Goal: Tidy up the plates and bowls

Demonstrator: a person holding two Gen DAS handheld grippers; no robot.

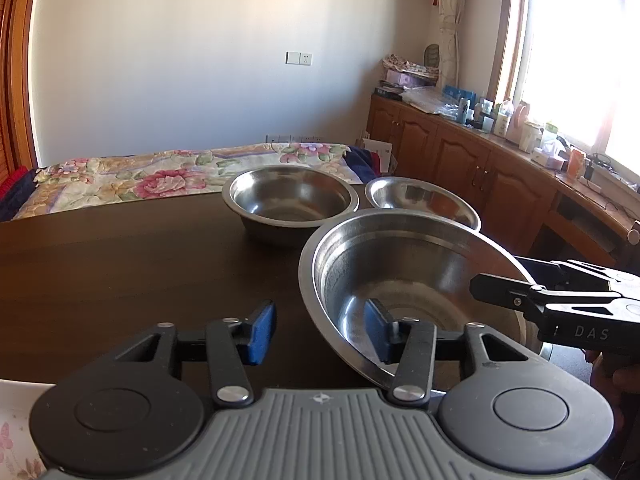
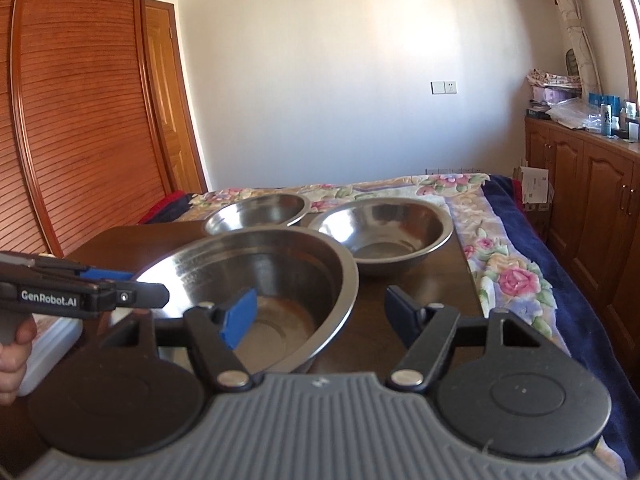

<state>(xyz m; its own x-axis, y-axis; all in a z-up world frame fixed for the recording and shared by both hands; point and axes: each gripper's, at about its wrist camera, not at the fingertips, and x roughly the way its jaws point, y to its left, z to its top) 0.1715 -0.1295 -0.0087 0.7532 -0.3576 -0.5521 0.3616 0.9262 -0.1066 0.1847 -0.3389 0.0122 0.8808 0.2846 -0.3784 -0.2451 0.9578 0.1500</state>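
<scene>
While both wrist views face the same tabletop, the readings below apply.

Work surface: dark brown wooden table [image 1: 120,264], carrying three metal bowls.

Nearest bowl: large round stainless-steel bowl [image 1: 404,280], upright, at 1 o'clock from the left gripper and 11 o'clock from the right gripper.

Second bowl: deep round stainless-steel bowl with flat rim [image 1: 290,200], at 12 o'clock in the left wrist view, beyond the nearest bowl and near it; contact cannot be told.

Third bowl: shallow round stainless-steel bowl [image 2: 380,232], at 12 o'clock in the right wrist view, just beside the nearest bowl near the table's far right edge.

Left gripper [image 1: 320,336]: black frame, blue pads, jaws spread wide. The right-hand pad [image 1: 376,330] sits inside the nearest bowl, the left-hand pad outside it, so the near-left rim lies between them. Pad-to-rim contact cannot be told.

Right gripper [image 2: 320,320]: jaws spread wide, straddling the near-right rim of the nearest bowl; its left-hand pad [image 2: 239,322] is inside the bowl, the other outside. Nothing is pinched.

Background: floral bedspread [image 2: 508,264] at 12 o'clock beyond the table; wooden cabinets [image 1: 460,152] at 2 o'clock.
</scene>
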